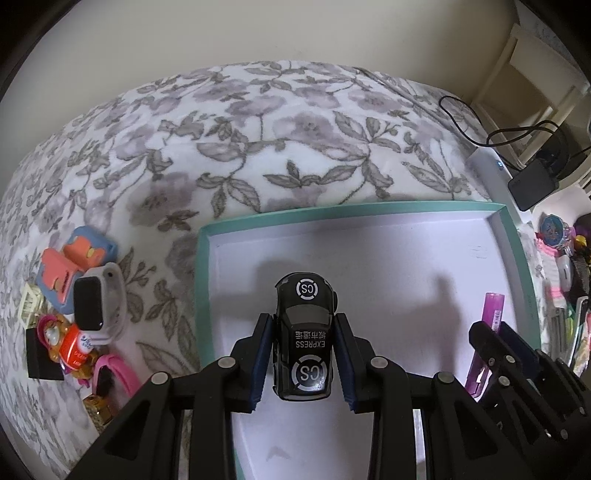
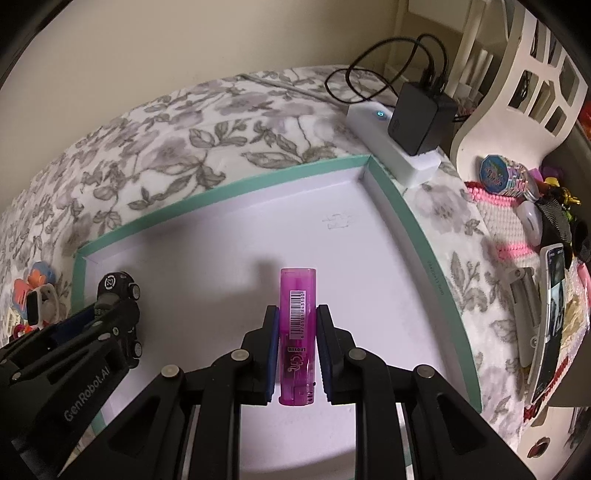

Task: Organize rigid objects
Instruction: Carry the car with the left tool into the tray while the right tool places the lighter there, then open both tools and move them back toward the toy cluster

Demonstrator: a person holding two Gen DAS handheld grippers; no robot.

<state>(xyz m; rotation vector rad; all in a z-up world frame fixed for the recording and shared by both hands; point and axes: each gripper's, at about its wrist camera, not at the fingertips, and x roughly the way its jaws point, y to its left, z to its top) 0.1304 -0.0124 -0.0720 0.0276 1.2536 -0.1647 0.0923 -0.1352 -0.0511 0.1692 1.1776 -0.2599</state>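
The left gripper (image 1: 303,354) is closed on a black toy car (image 1: 304,339), its blue pads pressed against the car's two sides; the roof reads "EXPRESS" and carries round "CS" badges front and back. The car hangs over the white floor of a shallow box lid with a teal rim (image 1: 332,209), casting a shadow ahead of it. To its right, the right gripper (image 2: 297,354) clamps a translucent purple lighter (image 2: 297,332) between its pads, barcode sticker up and metal end toward the camera. It too is held over the same lid, nearer the lid's right wall. From the right wrist view the left gripper with its car shows at the lid's left side, well apart from the lighter.

Left of the lid, on the grey floral bedspread (image 1: 229,140), lies a heap of small things: a white smartwatch (image 1: 98,302), a blue and coral toy (image 1: 74,266), an orange figure (image 1: 72,350), a pink band (image 1: 114,373), a black block (image 1: 40,354) and a small cream crate (image 1: 31,304). Right of the lid sits a pink and white knitted basket (image 2: 498,221) crowded with trinkets, among them a blue round toy (image 2: 496,173).

Beyond the lid's far right corner a white power strip (image 2: 395,147) rests on the bedspread with a black adapter (image 2: 421,118) plugged into it, black cables (image 2: 369,66) looping behind. A white slatted chair (image 2: 524,92) stands at the far right, against a cream wall (image 1: 258,33).
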